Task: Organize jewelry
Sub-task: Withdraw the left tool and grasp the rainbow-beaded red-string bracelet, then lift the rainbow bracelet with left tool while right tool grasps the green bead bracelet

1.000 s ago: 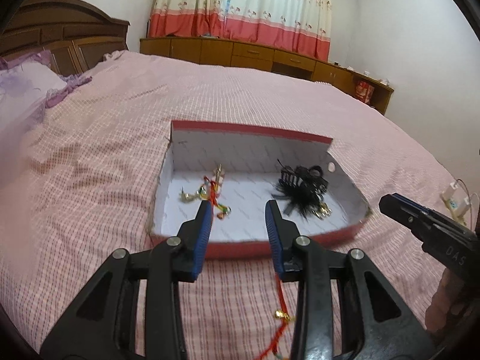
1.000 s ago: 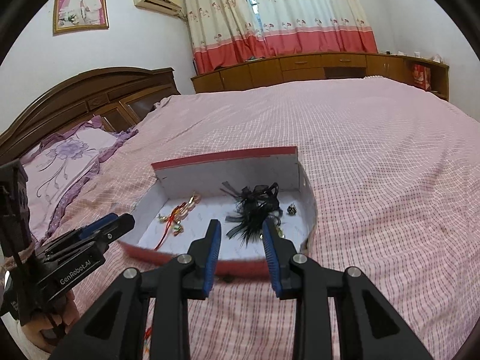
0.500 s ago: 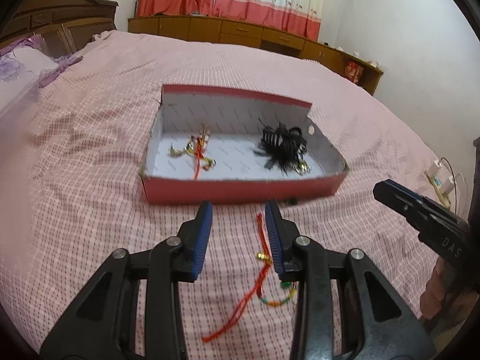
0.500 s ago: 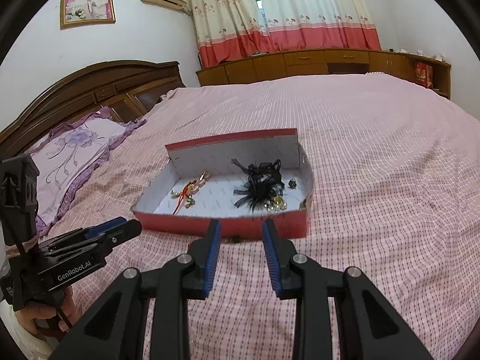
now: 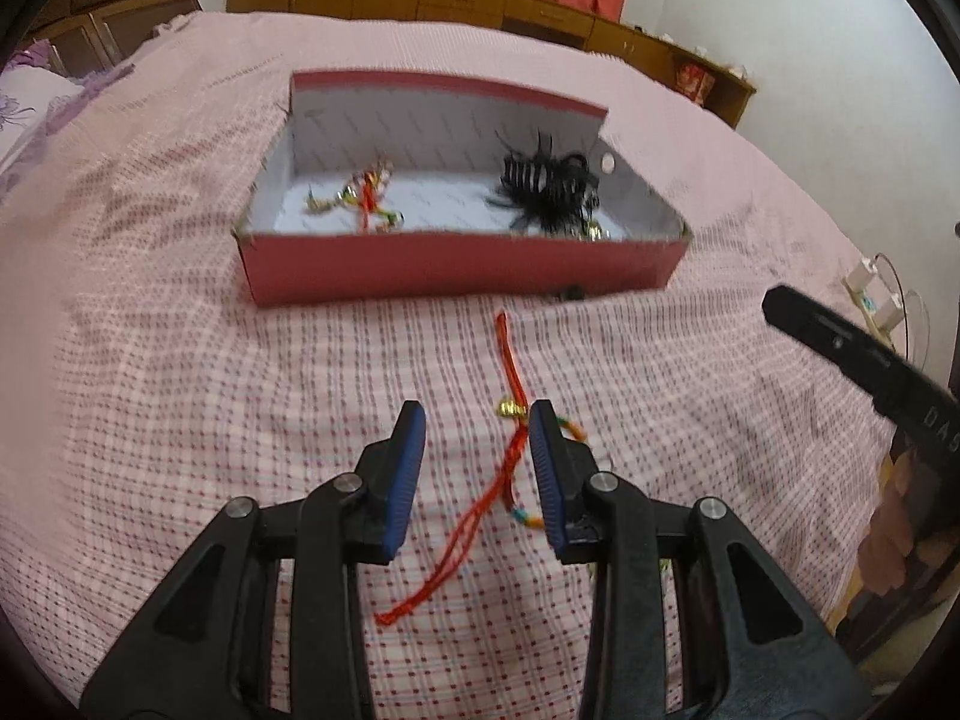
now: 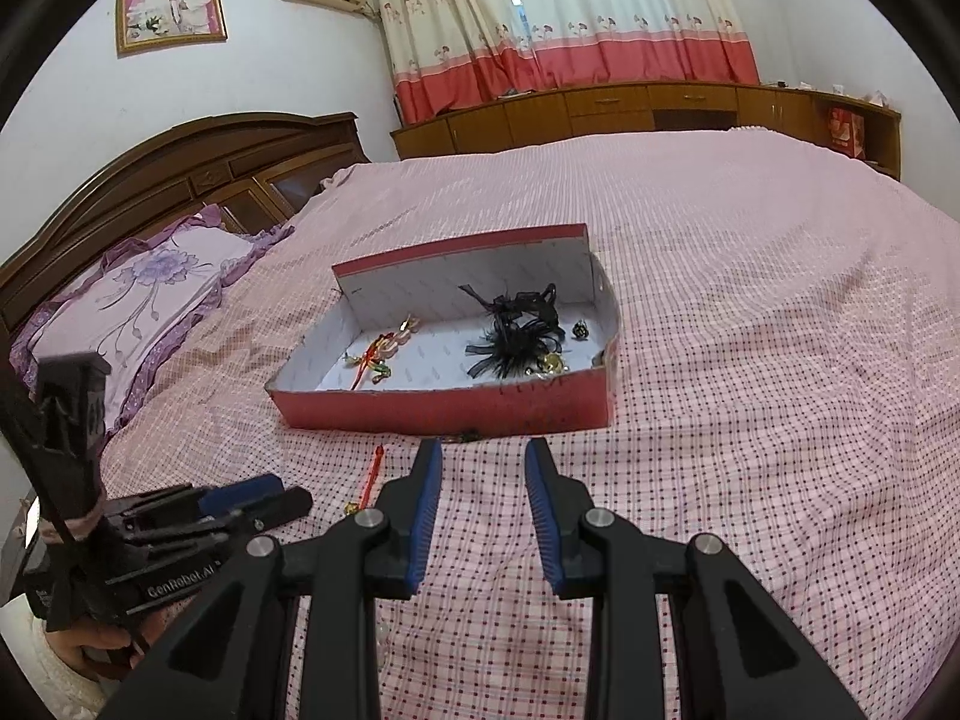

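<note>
Left gripper (image 5: 474, 420) – jaws apart – hovers over the red cord bracelet (image 5: 510, 414) at lower centre; right gripper (image 6: 483, 456) likewise gapes, below the red box (image 6: 450, 408).

Floral pillow (image 6: 144, 294) by headboard (image 6: 198, 168); curtains (image 6: 558, 12) above cabinets (image 6: 648, 111).
</note>
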The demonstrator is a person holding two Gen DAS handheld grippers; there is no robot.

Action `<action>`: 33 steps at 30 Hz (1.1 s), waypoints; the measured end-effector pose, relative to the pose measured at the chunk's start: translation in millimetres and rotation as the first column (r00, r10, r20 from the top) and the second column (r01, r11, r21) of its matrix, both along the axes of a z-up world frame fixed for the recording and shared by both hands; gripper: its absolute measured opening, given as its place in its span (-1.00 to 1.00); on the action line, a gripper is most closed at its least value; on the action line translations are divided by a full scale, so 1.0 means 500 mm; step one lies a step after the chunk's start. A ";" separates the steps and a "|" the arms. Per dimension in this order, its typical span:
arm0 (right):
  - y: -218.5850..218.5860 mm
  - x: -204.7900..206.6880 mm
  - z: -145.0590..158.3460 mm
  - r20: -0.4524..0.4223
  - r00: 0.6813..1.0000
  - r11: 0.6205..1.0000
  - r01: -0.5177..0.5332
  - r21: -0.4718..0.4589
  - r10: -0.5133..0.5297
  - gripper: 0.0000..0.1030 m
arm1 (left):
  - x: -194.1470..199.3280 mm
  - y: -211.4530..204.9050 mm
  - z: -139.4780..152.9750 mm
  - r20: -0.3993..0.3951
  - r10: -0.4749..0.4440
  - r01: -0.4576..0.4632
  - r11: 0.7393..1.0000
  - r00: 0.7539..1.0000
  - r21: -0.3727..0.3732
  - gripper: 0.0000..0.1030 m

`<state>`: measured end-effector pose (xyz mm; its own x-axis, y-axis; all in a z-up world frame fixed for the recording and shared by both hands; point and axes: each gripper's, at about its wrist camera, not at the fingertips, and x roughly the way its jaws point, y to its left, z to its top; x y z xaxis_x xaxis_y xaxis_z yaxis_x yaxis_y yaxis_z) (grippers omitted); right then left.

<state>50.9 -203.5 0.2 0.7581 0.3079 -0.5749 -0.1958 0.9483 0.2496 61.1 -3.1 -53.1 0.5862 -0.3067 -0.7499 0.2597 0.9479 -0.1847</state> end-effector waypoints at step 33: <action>0.008 -0.006 -0.026 -0.030 0.999 1.000 -0.026 0.008 0.026 -0.39 | -0.013 -0.010 0.055 0.082 -0.068 0.072 0.996 0.994 -0.049 -1.00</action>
